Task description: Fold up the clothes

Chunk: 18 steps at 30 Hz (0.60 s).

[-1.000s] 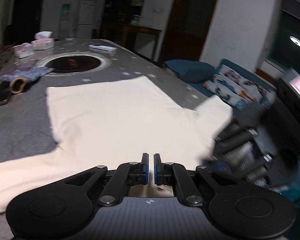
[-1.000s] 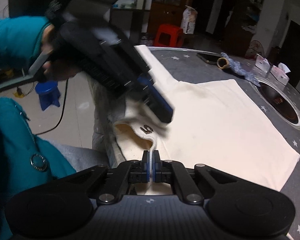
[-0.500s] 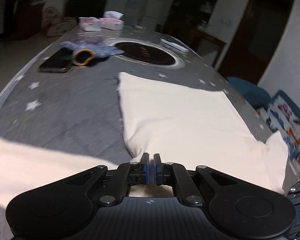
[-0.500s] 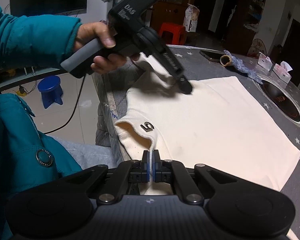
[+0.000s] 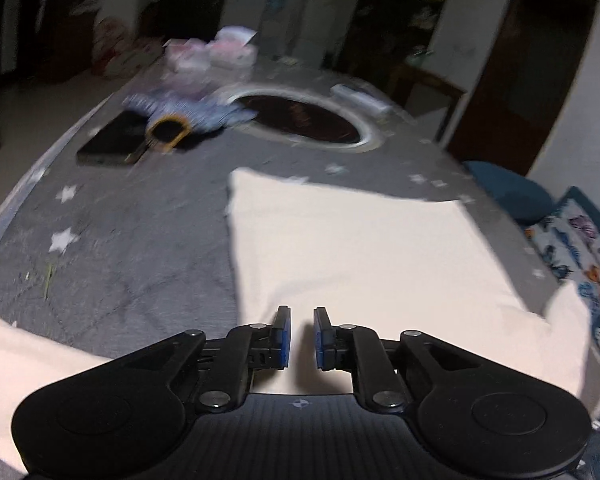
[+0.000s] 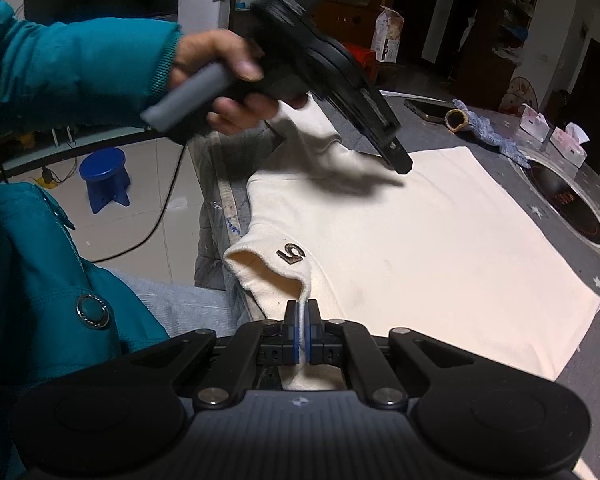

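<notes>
A cream sweater (image 6: 420, 240) lies flat on the grey star-patterned tablecloth (image 5: 120, 232), its collar with a dark logo (image 6: 290, 255) at the near table edge. It also shows in the left wrist view (image 5: 360, 248). My right gripper (image 6: 301, 320) is shut on the sweater's fabric beside the collar. My left gripper (image 5: 299, 340) is open, held just above the sweater's left shoulder area with nothing between its pads. In the right wrist view the left gripper (image 6: 400, 164) hangs over the sweater, one sleeve (image 6: 308, 136) draped below it.
A phone (image 5: 112, 142), a blue cloth with a tape roll (image 5: 168, 132), tissue boxes (image 5: 212, 54) and a round inset burner (image 5: 304, 118) sit at the table's far part. A blue stool (image 6: 104, 178) stands on the floor. A sofa with cushions (image 5: 572, 240) is to the right.
My left gripper has opened and let go of the sweater, and has swung left and lifted over the shoulder. My right gripper has kept its hold by the collar.
</notes>
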Tool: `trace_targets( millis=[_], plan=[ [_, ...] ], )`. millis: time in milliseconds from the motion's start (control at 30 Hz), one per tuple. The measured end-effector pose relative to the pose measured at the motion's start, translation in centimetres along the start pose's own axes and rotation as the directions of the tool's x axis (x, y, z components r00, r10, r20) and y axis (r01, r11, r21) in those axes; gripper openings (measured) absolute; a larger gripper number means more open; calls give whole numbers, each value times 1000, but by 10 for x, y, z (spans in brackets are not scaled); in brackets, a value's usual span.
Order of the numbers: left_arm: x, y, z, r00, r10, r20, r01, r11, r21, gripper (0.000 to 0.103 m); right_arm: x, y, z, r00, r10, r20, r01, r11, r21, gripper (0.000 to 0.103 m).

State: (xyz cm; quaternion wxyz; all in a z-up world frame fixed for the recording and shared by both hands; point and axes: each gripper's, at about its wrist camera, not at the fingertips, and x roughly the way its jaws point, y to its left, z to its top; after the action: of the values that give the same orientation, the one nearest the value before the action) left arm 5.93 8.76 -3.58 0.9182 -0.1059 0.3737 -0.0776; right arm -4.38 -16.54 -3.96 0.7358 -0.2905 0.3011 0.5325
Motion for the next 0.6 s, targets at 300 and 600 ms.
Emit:
trace_targets(
  millis=[300,600],
  plan=[
    [5,1,6,1000,6,-9,-6,1000,11,13,-27,-37,-10,998,8,65,-22,976,215,17],
    [16,2,14,1000,23,1,-23,999,42,13,-13,-101,-40,976,-218,5,190,863,469,18]
  ],
)
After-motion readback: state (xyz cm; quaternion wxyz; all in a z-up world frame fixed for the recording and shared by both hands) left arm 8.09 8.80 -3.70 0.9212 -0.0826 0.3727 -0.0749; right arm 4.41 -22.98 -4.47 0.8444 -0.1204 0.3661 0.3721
